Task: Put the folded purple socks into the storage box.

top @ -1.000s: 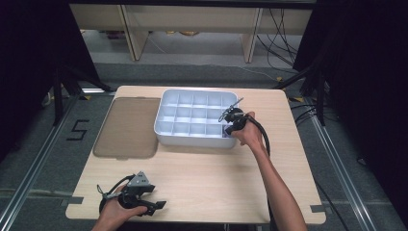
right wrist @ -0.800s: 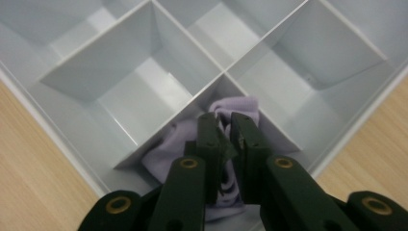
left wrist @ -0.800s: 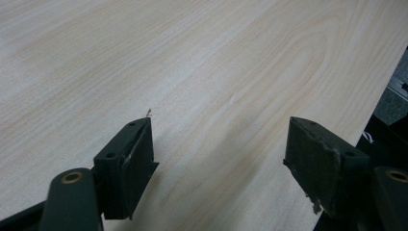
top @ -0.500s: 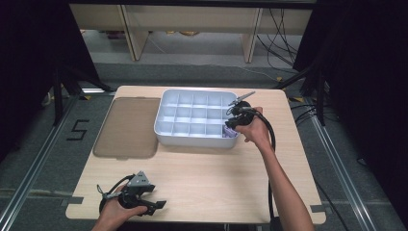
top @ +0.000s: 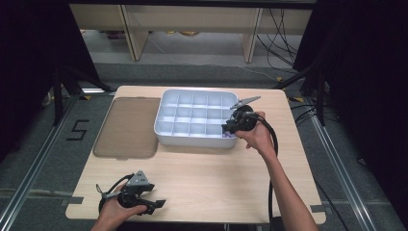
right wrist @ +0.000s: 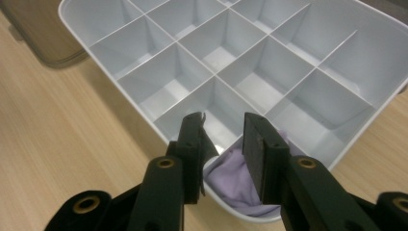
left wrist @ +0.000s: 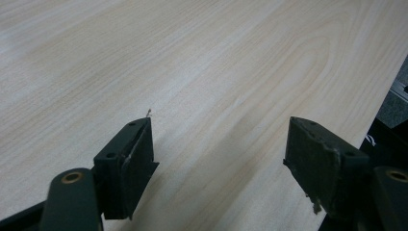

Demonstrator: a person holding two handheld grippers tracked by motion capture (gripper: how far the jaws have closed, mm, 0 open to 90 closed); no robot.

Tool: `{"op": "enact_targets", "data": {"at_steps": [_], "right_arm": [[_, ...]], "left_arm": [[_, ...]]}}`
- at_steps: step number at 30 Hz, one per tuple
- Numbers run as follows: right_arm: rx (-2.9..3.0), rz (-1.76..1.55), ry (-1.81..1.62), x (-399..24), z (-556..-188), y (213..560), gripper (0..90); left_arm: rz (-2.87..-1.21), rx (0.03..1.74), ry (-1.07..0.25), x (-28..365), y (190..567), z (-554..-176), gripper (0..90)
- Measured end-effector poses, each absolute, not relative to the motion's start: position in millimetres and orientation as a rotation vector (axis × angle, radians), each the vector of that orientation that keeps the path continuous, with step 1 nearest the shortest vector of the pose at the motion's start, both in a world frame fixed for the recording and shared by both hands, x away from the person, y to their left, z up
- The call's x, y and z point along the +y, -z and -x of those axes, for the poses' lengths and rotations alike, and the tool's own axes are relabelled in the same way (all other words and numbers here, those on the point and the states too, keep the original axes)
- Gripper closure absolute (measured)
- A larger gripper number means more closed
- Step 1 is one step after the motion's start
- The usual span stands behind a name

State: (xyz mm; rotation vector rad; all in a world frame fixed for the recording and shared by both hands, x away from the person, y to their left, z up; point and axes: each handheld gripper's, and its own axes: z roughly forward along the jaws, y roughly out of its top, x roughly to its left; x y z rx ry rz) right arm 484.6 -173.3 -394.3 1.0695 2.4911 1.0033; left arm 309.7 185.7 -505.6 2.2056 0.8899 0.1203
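Note:
A white tray (top: 192,140) divided into several compartments stands at the middle back of the wooden table. A lilac cloth (right wrist: 231,180) lies bunched in its near right corner compartment (top: 225,136). My right gripper (top: 227,128) hovers just above that corner, tilted down at the cloth. Its jaws (right wrist: 223,130) have just been opening; they stand a little apart and press on nothing, with the cloth below them. My left gripper (top: 156,206) rests at the table's front left, open, with bare wood between its jaws (left wrist: 219,139).
A brown tinted lid (top: 127,126) lies flat to the left of the tray. The other tray compartments (right wrist: 226,48) hold nothing. The table's front edge runs right beside the left gripper. A black cable (top: 272,159) trails along the right forearm.
The right gripper has lifted from the tray's near right corner and drawn slightly right, its jaws parting. The left hand has not moved.

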Motion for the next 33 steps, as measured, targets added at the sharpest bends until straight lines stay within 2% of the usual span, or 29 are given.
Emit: {"op": "enact_targets", "data": {"at_steps": [7, 16, 33], "right_arm": [[2.481, -1.01, -1.062, -166, -471, 397, 66.2], [2.48, -1.038, -1.148, -160, -455, 402, 52.4], [2.495, -1.007, -1.195, -146, -438, 416, 41.4]], "left_arm": [[-2.203, 0.891, -0.121, 186, 506, -310, 25.0], [-2.191, 0.907, -0.113, 186, 506, -309, 25.0], [-2.193, 0.889, -0.128, 185, 506, -309, 25.0]]}}
